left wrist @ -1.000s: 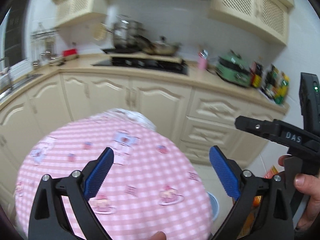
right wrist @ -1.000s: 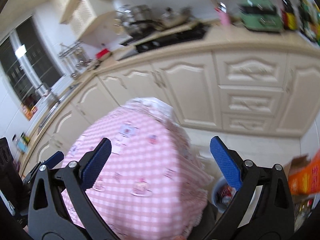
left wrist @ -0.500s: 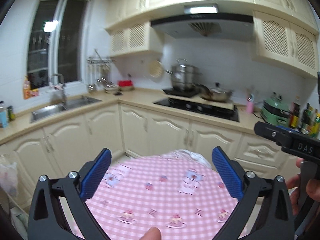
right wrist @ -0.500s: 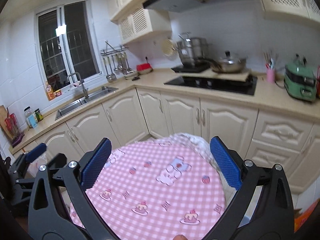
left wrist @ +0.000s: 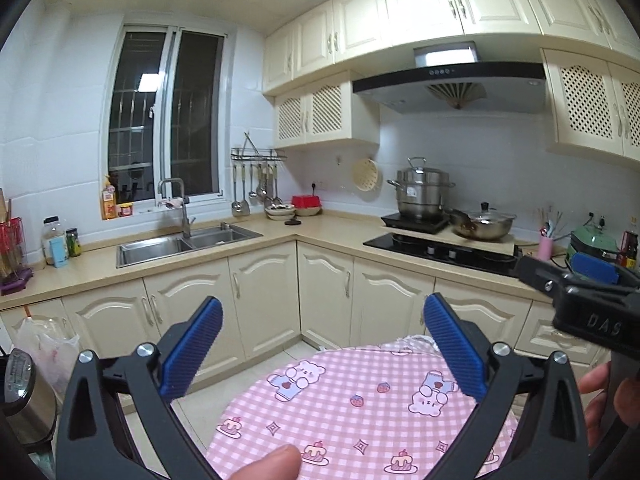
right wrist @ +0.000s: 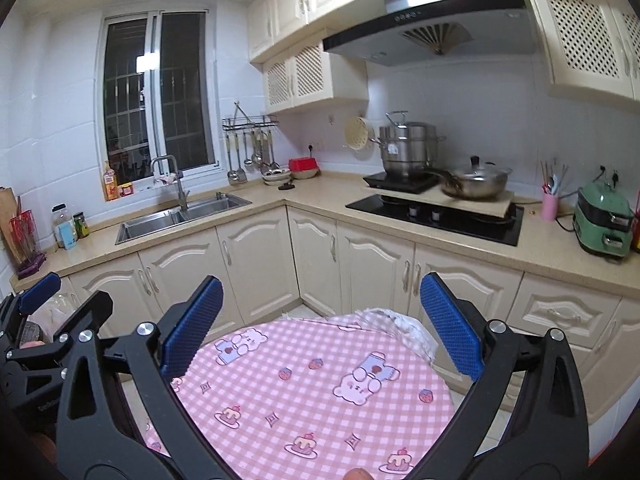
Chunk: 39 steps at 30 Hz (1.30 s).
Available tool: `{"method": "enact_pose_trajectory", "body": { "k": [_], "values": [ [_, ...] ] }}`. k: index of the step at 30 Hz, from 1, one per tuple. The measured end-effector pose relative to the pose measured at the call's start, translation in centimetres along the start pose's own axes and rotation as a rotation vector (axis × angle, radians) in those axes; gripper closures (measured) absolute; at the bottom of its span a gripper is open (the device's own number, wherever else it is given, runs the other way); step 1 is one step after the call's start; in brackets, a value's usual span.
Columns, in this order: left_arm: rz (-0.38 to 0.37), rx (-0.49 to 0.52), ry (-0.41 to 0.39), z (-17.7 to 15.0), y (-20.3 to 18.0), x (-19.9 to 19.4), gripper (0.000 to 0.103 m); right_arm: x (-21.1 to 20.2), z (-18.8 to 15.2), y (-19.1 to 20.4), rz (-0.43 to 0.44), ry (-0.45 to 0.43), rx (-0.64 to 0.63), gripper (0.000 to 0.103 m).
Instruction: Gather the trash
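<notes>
My left gripper (left wrist: 320, 344) is open and empty, held level above a round table with a pink checked cloth (left wrist: 360, 412). My right gripper (right wrist: 316, 328) is open and empty too, above the same table (right wrist: 312, 384). The right gripper also shows at the right edge of the left wrist view (left wrist: 592, 280), and the left gripper at the left edge of the right wrist view (right wrist: 40, 320). No trash lies on the part of the table that I see. A plastic bag (left wrist: 44, 352) hangs at the cabinets on the left.
An L-shaped counter carries a steel sink (left wrist: 184, 240), a hob with pots (left wrist: 440, 236), a pink cup (right wrist: 550, 204) and a green cooker (right wrist: 604, 216). A steel bin lid (left wrist: 20, 392) is at the lower left. Cream cabinets (right wrist: 256, 264) stand behind the table.
Both grippers have tilted up from looking down at the table and floor to looking level across the kitchen. Both stayed open.
</notes>
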<state>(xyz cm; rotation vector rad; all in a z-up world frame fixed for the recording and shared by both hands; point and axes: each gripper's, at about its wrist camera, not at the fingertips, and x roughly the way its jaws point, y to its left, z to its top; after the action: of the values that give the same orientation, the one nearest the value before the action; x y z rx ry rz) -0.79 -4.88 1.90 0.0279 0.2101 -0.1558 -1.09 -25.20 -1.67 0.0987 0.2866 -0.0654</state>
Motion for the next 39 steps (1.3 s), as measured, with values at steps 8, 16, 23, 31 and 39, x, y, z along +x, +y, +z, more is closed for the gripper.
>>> {"method": "enact_pose_trajectory", "body": {
  "k": [8,16,23,31,39],
  "values": [
    [0.028,-0.004,-0.035,1.1,1.0,-1.1,0.004,-0.1,-0.1,2.3,-0.001,-0.018,-0.031,0.006],
    [0.016,-0.023,-0.027,1.4,1.3,-1.0,0.004,0.1,-0.1,2.8,0.002,-0.017,-0.038,0.006],
    [0.004,-0.052,-0.013,1.3,1.7,-0.3,0.004,0.2,-0.1,3.1,-0.005,-0.017,-0.040,0.006],
    [-0.001,-0.052,-0.022,0.9,1.8,0.1,0.004,0.3,-0.2,3.2,-0.001,-0.019,-0.039,0.006],
    [0.001,-0.055,-0.026,0.3,2.0,0.5,0.004,1.0,-0.2,3.2,0.003,-0.013,-0.035,0.006]
  ]
}}
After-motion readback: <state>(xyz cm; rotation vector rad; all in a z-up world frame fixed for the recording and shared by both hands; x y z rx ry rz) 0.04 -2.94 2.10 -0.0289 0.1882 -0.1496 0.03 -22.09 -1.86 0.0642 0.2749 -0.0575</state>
